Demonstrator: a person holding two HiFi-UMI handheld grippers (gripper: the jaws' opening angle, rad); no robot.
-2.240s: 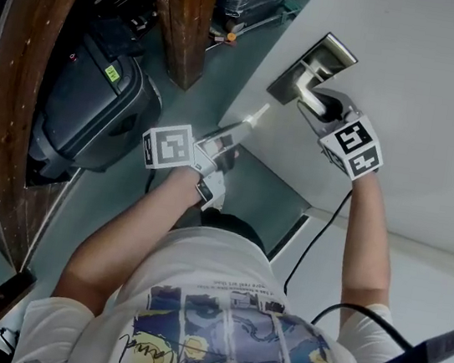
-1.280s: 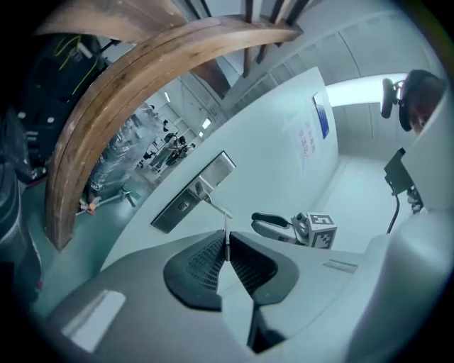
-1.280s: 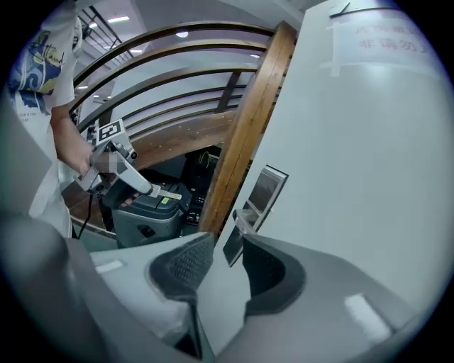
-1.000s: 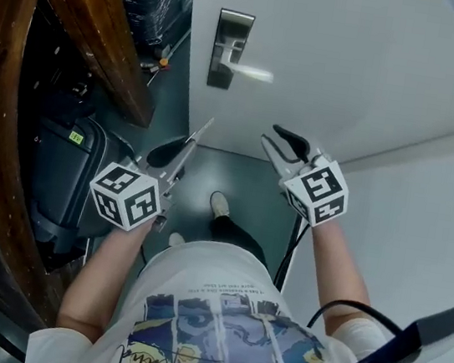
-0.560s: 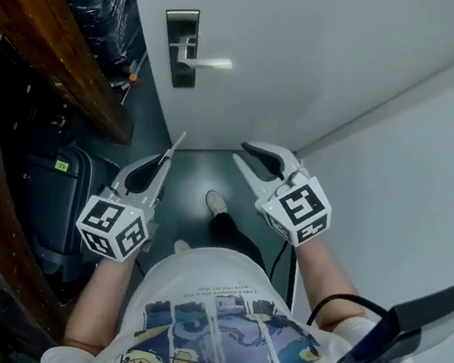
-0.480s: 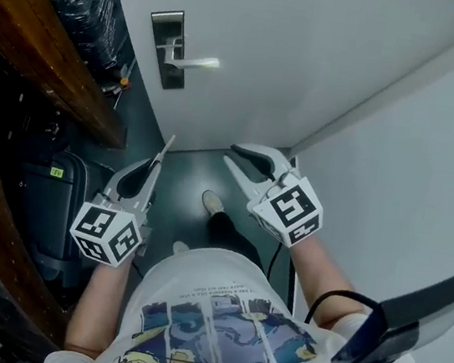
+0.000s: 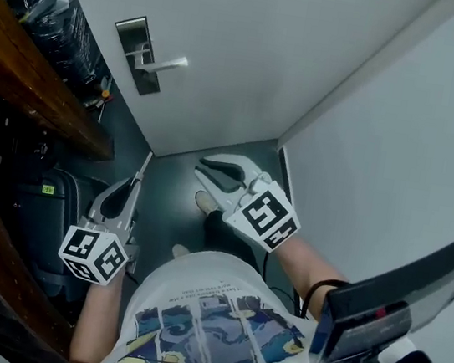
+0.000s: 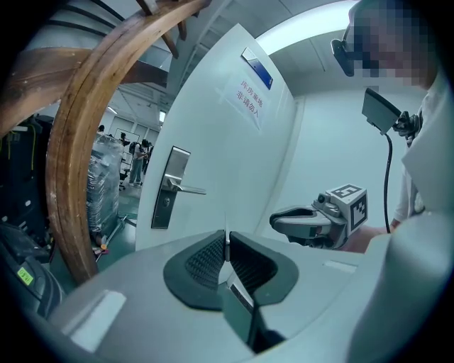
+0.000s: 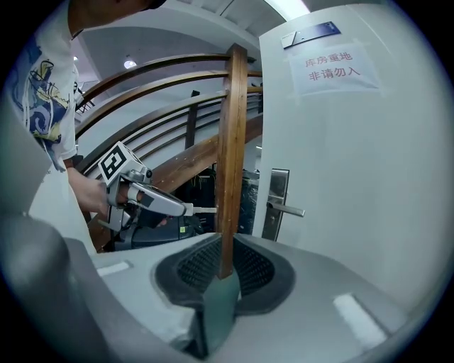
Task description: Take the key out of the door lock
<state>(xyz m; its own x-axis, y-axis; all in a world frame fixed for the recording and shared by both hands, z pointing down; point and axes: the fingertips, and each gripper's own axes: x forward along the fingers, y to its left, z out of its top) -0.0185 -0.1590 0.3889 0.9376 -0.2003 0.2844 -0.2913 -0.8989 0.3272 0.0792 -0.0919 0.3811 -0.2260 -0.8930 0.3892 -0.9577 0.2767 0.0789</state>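
The steel lock plate point(image 7: 139, 54) with its lever handle point(image 7: 169, 64) is on the white door, far ahead of both grippers. No key shows in it. My left gripper point(image 7: 141, 169) hangs low at the left, shut on a thin pale key point(image 7: 147, 158) that sticks out past its tips. The right gripper view shows that key point(image 9: 204, 210) beyond the left gripper point(image 9: 188, 209). My right gripper point(image 7: 205, 171) is beside it; its jaws are closing with nothing between them. In its own view the right gripper point(image 9: 225, 266) still shows a gap.
A curved wooden stair rail point(image 7: 32, 71) and a black suitcase point(image 7: 47, 200) stand at the left. A white wall point(image 7: 399, 160) meets the door at the right. A wooden post point(image 9: 231, 142) rises ahead of the right gripper. The person's shoe point(image 7: 204, 203) is on the dark floor.
Both grippers have drawn back from the door and now hang low near the person's body. The right jaws have narrowed. The left gripper stays shut on the key.
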